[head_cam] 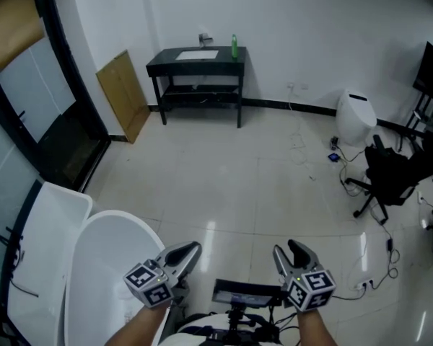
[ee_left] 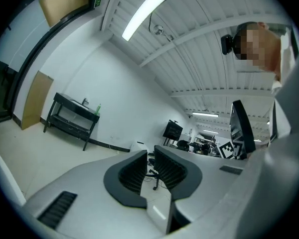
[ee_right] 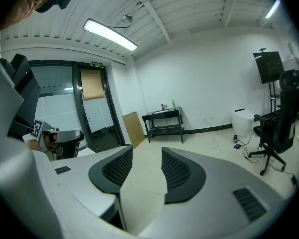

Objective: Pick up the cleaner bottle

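Against the far wall, the green cleaner bottle is seen upright at the right end of a black table, too small for detail. Both forearms are cut off below. The left gripper and right gripper are held apart, empty, above pale floor tiles.

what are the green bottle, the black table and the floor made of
Bottle: probably plastic, going by its bright green colour; too small to be sure. Table: black matte top and thin legs, perhaps metal or painted wood. Floor: glossy pale tiles, judging by the grout lines and light reflections.
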Action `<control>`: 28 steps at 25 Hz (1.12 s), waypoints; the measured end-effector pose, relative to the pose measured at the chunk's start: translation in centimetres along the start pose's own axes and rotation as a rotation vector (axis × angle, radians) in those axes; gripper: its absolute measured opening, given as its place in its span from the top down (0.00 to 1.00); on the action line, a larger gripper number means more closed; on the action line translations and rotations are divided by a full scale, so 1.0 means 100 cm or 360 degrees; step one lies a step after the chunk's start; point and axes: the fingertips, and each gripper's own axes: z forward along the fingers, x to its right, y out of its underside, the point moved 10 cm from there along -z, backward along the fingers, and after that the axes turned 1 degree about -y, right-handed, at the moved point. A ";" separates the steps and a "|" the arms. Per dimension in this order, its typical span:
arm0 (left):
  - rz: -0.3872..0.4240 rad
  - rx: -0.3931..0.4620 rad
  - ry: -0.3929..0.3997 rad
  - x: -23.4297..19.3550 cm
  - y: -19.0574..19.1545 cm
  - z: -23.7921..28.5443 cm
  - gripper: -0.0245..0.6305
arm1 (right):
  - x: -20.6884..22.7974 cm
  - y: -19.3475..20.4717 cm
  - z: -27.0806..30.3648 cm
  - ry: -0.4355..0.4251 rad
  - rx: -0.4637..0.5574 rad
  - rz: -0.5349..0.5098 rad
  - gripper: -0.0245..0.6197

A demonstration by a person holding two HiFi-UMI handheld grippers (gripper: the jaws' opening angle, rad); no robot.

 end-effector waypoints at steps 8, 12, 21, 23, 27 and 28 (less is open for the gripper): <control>-0.0018 -0.0029 -0.0076 -0.028 -0.012 0.065 0.89 | 0.050 -0.023 0.047 -0.0022 -0.0054 0.0023 0.66; -0.0019 -0.0057 -0.0101 -0.062 -0.021 0.092 0.89 | 0.060 -0.039 0.083 -0.0010 -0.0069 0.0042 0.66; -0.0031 -0.0021 -0.0056 -0.172 -0.069 0.164 0.89 | 0.081 -0.097 0.209 -0.0006 -0.0015 0.0010 0.66; -0.0040 -0.0020 -0.0044 -0.197 -0.082 0.176 0.89 | 0.080 -0.109 0.237 0.0010 -0.0012 -0.0002 0.66; -0.0045 -0.0050 0.0010 -0.238 -0.104 0.196 0.89 | 0.079 -0.129 0.281 0.0059 -0.0006 0.0011 0.66; -0.0044 -0.0057 0.0017 -0.248 -0.108 0.201 0.89 | 0.079 -0.133 0.292 0.0067 -0.0005 0.0014 0.66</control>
